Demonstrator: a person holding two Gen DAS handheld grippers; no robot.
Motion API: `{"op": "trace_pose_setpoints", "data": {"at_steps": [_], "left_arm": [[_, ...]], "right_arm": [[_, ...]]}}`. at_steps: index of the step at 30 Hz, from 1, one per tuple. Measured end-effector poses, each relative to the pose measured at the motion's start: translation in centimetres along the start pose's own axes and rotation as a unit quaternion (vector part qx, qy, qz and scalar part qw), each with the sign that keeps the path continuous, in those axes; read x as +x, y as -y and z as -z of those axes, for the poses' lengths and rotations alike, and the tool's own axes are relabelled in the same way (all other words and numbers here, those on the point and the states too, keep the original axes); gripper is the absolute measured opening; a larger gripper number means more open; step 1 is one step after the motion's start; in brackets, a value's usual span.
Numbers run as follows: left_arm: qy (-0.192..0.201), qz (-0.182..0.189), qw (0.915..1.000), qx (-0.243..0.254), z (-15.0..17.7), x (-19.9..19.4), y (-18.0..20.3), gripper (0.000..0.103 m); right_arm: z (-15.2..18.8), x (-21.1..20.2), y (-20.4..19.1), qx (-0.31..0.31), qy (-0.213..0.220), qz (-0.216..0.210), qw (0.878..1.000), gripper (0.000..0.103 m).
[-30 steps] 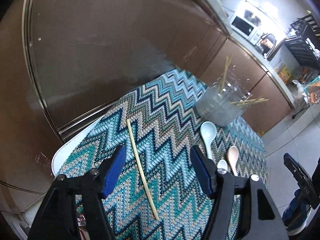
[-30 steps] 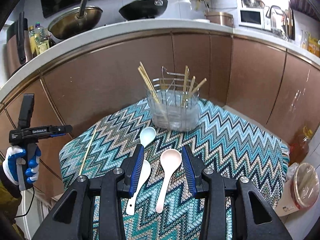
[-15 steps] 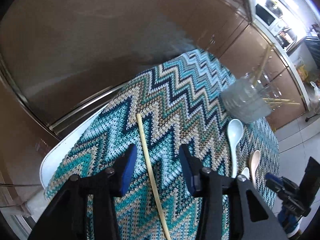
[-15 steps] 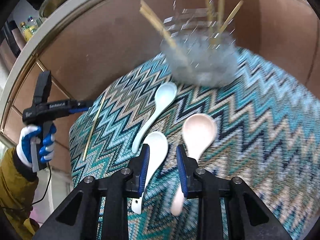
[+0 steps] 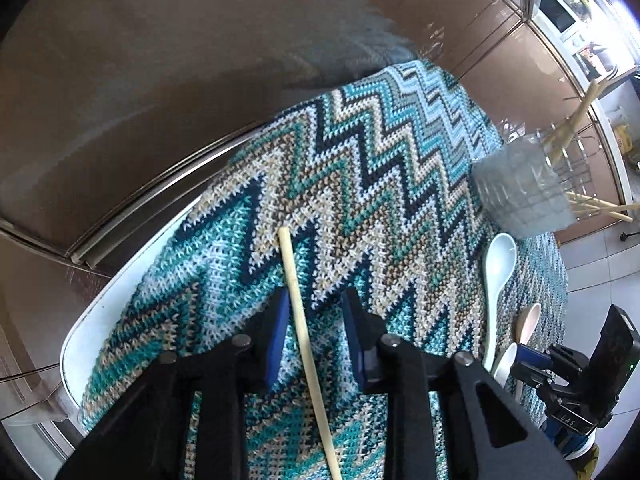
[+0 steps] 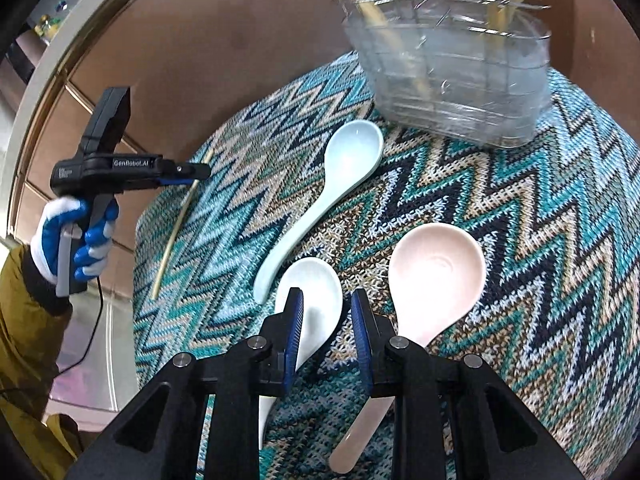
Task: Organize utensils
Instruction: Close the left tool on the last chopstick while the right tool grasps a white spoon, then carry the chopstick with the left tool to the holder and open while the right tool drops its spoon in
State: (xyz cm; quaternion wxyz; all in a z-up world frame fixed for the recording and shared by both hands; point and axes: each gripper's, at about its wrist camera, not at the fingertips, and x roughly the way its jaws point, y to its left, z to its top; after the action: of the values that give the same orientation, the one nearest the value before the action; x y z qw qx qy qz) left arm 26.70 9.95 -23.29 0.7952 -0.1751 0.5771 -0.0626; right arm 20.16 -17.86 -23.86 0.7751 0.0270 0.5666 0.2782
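While straddling chopstick point(image 5: 298, 312) and white spoon point(image 6: 316, 304), both hand-held grippers part-open, nothing gripped; gloved hand point(image 6: 70, 236) right-view only.

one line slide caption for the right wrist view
Right gripper open over a white ceramic spoon, flanked by pink and pale blue spoons on a zigzag cloth.
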Motion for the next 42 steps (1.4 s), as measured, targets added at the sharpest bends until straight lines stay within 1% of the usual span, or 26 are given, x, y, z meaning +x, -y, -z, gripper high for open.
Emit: {"op": "trace_pose_setpoints", "data": {"at_steps": [3,7,9,11,13,17,19,21,22,23,24,25,27,28,29,30,31,32,33,34,35,36,37,38,40,42], "left_arm": [[-0.004,0.001,1.0,-0.002,-0.2,0.1,-0.1,0.022],[-0.009,-0.006,0.9999,0.003,-0.2,0.2,-0.1,0.019],[-0.011,-0.012,0.9999,0.005,-0.4,0.3,0.1,0.017],[-0.012,-0.017,0.9998,0.007,-0.3,0.4,0.2,0.014],[-0.012,-0.021,0.9997,0.003,-0.3,0.5,0.1,0.007],[-0.002,-0.012,0.9999,-0.009,0.0,0.2,-0.3,0.005],[0.011,-0.003,0.9998,-0.014,0.3,-0.4,-0.4,0.005],[0.037,0.003,0.9993,-0.006,0.7,-1.7,0.0,0.005],[0.054,0.01,0.9985,0.0,0.9,-2.6,0.3,0.005],[0.085,0.021,0.996,0.015,1.3,-4.4,1.0,0.005],[0.1,0.026,0.9944,0.023,1.4,-5.3,1.4,0.005],[0.124,0.034,0.9911,0.036,1.6,-6.7,2.1,0.005],[0.173,0.056,0.9816,0.058,1.7,-10.0,3.9,0.005],[0.199,0.071,0.9751,0.067,1.5,-11.7,5.1,0.005],[0.233,0.09,0.965,0.08,1.3,-13.7,6.5,0.005],[0.26,0.1,0.9561,0.092,1.0,-15.2,7.8,0.005],[0.288,0.109,0.9458,0.103,0.7,-16.6,9.3,0.005],[0.327,0.132,0.9285,0.116,0.1,-18.3,11.5,0.005],[0.343,0.142,0.9206,0.121,-0.3,-18.9,12.6,0.005],[0.371,0.15,0.9076,0.128,-0.7,-19.7,14.2,0.005],[0.405,0.151,0.8916,0.136,-1.1,-20.3,16.1,0.005],[0.427,0.153,0.8804,0.138,-1.6,-20.6,17.5,0.005],[0.452,0.156,0.8674,0.136,-2.3,-20.5,19.4,0.005],[0.465,0.155,0.8611,0.134,-2.7,-20.2,20.4,0.005],[0.491,0.143,0.8494,0.13,-3.9,-18.9,22.6,0.005],[0.517,0.116,0.8388,0.124,-5.1,-16.7,24.6,0.005]], "right_arm": [[-0.6,0.7,0.2,-0.005,-0.013,-0.003,1.0,0.026],[-1.5,1.5,0.5,-0.012,-0.036,-0.015,0.999,0.022],[-2.0,1.6,0.6,-0.018,-0.047,-0.019,0.999,0.02],[-2.3,2.0,0.5,-0.028,-0.058,-0.02,0.998,0.012],[-2.7,2.2,0.3,-0.039,-0.069,-0.018,0.997,0.008],[-2.8,1.9,-1.1,-0.065,-0.063,-0.001,0.996,0.005],[-2.5,1.2,-1.7,-0.073,-0.05,0.016,0.996,0.005],[-2.1,0.2,-2.2,-0.081,-0.036,0.029,0.996,0.004],[-2.0,-0.5,-2.6,-0.084,-0.023,0.036,0.996,0.004],[-1.8,-1.4,-2.8,-0.087,-0.01,0.041,0.995,0.004],[-1.7,-2.3,-3.0,-0.09,0.002,0.044,0.995,0.004],[-1.7,-3.6,-3.5,-0.096,0.023,0.051,0.994,0.004],[-2.2,-6.1,-4.1,-0.104,0.065,0.067,0.99,0.004],[-2.8,-8.1,-4.5,-0.108,0.098,0.078,0.986,0.004],[-3.3,-10.0,-4.8,-0.11,0.131,0.09,0.981,0.004],[-3.9,-11.5,-5.2,-0.112,0.16,0.103,0.975,0.004],[-4.5,-13.1,-5.5,-0.113,0.192,0.115,0.968,0.004],[-5.5,-15.2,-5.8,-0.11,0.239,0.129,0.956,0.004],[-6.3,-16.3,-6.0,-0.107,0.268,0.146,0.946,0.004],[-7.0,-17.6,-6.0,-0.104,0.299,0.168,0.934,0.004],[-8.0,-18.7,-5.9,-0.094,0.333,0.188,0.919,0.004],[-8.6,-19.2,-5.6,-0.086,0.353,0.2,0.91,0.004],[-9.5,-19.7,-5.1,-0.076,0.376,0.214,0.898,0.004],[-10.2,-19.9,-4.5,-0.066,0.391,0.224,0.89,0.004],[-11.4,-19.4,-3.3,-0.051,0.406,0.245,0.879,0.004],[-12.7,-18.1,-1.8,-0.037,0.413,0.265,0.87,0.004]]}}
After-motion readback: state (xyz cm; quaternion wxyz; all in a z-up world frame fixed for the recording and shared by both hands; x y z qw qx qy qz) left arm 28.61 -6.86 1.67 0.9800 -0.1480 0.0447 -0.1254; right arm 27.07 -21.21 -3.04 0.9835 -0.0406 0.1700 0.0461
